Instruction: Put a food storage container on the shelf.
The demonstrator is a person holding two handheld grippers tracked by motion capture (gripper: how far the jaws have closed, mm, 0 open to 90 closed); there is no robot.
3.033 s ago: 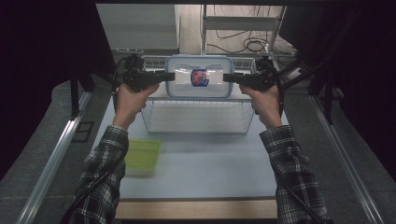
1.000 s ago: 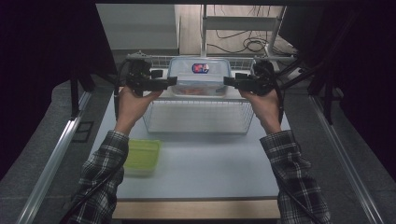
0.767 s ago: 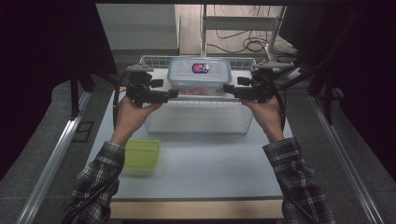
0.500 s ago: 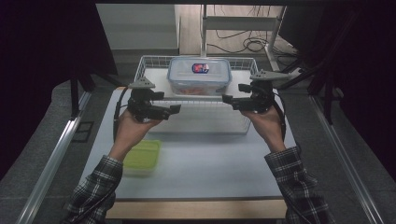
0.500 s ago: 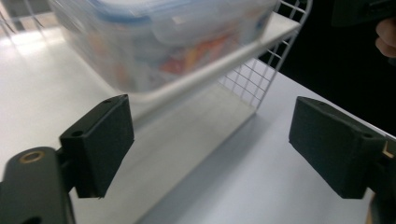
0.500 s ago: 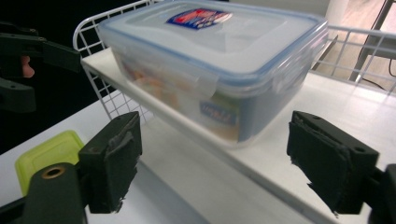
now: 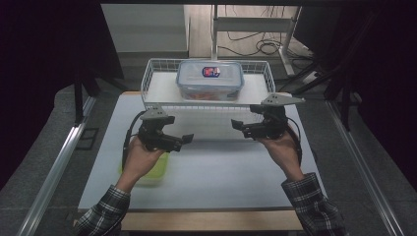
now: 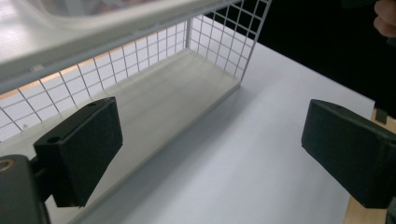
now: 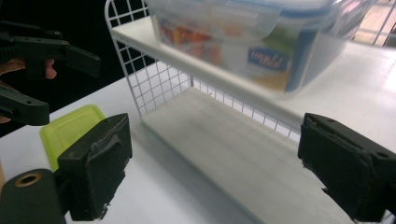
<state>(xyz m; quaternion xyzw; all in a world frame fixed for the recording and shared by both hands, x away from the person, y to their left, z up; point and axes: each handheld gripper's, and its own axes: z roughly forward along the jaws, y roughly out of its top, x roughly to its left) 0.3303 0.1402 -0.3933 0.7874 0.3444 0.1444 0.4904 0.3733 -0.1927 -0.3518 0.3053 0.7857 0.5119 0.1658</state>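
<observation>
Two grippers hang over the white table (image 7: 211,172) in front of a white wire rack (image 7: 160,81), neither one holding anything. Farthest left in the high view lies a flat green lid (image 7: 156,173) on the table, partly hidden under the person's left hand (image 7: 140,160). That hand carries the left gripper (image 7: 186,140), whose jaws point inward toward the middle of the table; its jaws have just been opening and now stand spread wide with only bare tabletop between them, as the left gripper view shows, where the rack's lower shelf (image 8: 154,107) runs off just beyond the left jaw.

Up on the rack's top shelf (image 7: 162,91) sits the clear lidded food container (image 7: 210,78) with a red and blue label on its lid — it rests behind and above both grippers, well apart from either, roughly midway between them from left to right. In the right gripper view the food container (image 9: 243,42) looms on the upper shelf above the jaws, coloured contents visible through its wall.

To the right, the right hand (image 7: 280,147) holds the right gripper (image 7: 237,125), pointing inward toward its partner. Its jaws too have just been opening and stand spread and empty — the lower shelf and the table show between them.
</observation>
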